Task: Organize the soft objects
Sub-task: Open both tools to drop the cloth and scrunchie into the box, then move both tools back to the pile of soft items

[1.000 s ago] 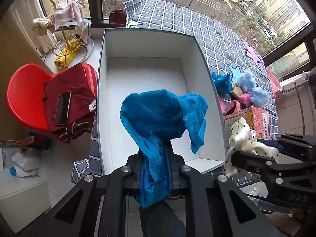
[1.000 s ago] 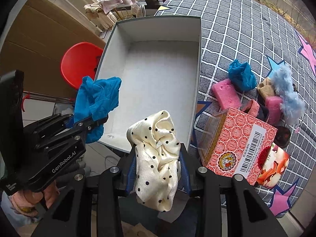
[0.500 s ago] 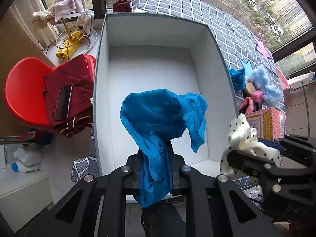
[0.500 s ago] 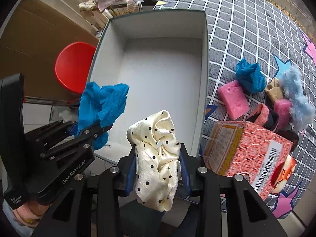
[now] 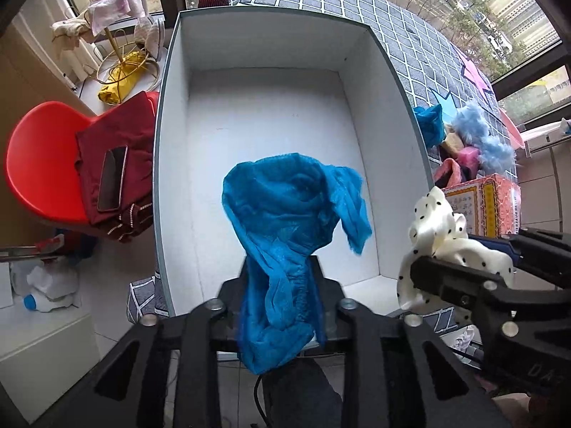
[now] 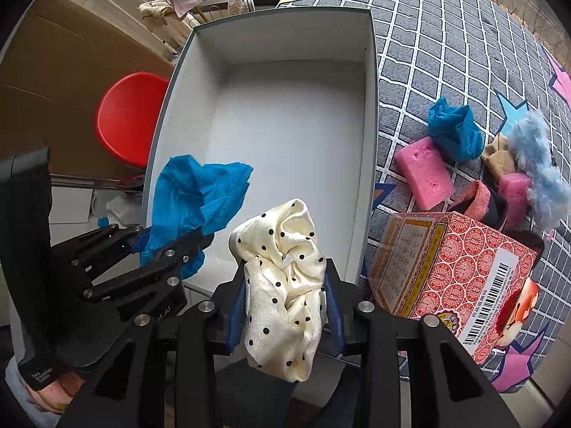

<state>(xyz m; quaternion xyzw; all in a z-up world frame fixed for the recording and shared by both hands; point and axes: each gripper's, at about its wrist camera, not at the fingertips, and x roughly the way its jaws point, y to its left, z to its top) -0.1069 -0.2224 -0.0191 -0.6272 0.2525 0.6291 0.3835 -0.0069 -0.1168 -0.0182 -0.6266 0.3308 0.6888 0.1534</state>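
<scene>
A crumpled blue cloth [image 5: 285,199] hangs between the fingers of my left gripper [image 5: 282,260], over the near end of a white open box [image 5: 167,142]. The left jaws are opening, but the cloth still fills the gap and touches both pads. My right gripper [image 6: 285,264] is shut on a cream polka-dot cloth [image 6: 278,235] and hovers above the box's near right corner [image 6: 367,142]. The right wrist view shows the left gripper [image 6: 167,246] and the blue cloth [image 6: 192,192] on the left. The left wrist view shows the right gripper [image 5: 460,249] and the polka-dot cloth [image 5: 431,221] on the right. The box holds nothing.
Right of the box, on the checked tablecloth [image 6: 446,53], lie a red patterned carton [image 6: 449,260], pink sponges [image 6: 421,174], another blue cloth [image 6: 453,132] and a fluffy pale-blue item [image 6: 539,164]. To its left a red chair [image 5: 32,164] carries a maroon garment and a phone [image 5: 112,178].
Both grippers have sunk toward the box, which now fills more of each view. The left fingers have spread a little around the blue cloth. The polka-dot cloth stays gripped.
</scene>
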